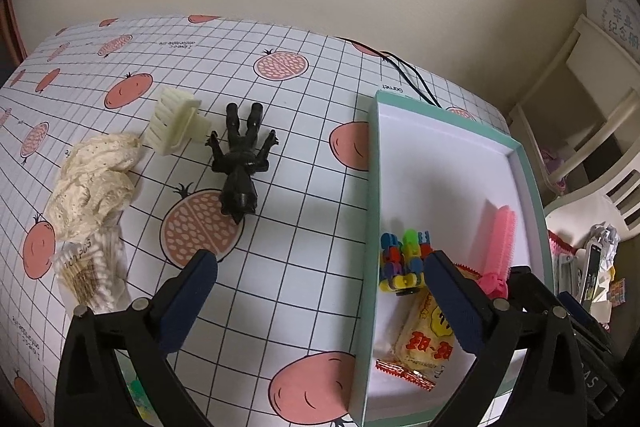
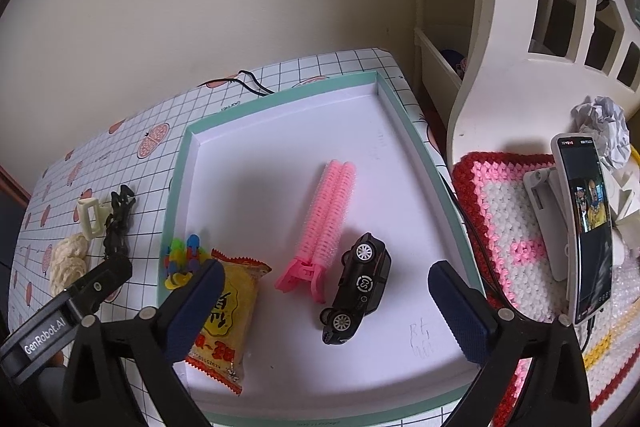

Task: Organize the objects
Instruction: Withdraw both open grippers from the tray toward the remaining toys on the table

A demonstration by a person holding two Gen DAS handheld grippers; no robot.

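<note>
Objects awaiting sorting lay in two groups at inspection: some already inside the tray, the rest loose on the tablecloth. Both claws were found spread wide and carrying nothing. The left gripper [image 1: 320, 267] hovered low over the tablecloth [image 1: 304, 163], straddling the tray's near-left wall; the right gripper [image 2: 324, 279] hovered over the tray's interior, its fingers apart on either side of the toy car. Inside the mint-rimmed tray [image 2: 404, 119] were a black toy car [image 2: 358, 287] resting on its side with wheels showing, a pink hair roller clip [image 2: 326, 215] just beside it, a yellow snack packet [image 2: 226, 315] and a multicoloured plastic chain toy [image 2: 184, 259] against the left wall. Outside, well apart from the tray, lay a black dinosaur figure [image 1: 240, 163] on its back, a cream brush [image 1: 176, 123] just beside it, a crumpled cream lace cloth [image 1: 96, 179] touching the brush, and a packet of cotton swabs [image 1: 92, 275] nearest the left claw. In my judgement the car's placement was complete and the step in hand was fetching the next loose item. That called for the left claw to travel forward and left over the cloth, align its fingers across the dinosaur's narrow torso, and close there; the figure looked rigid, with splayed limbs that could snag.
</note>
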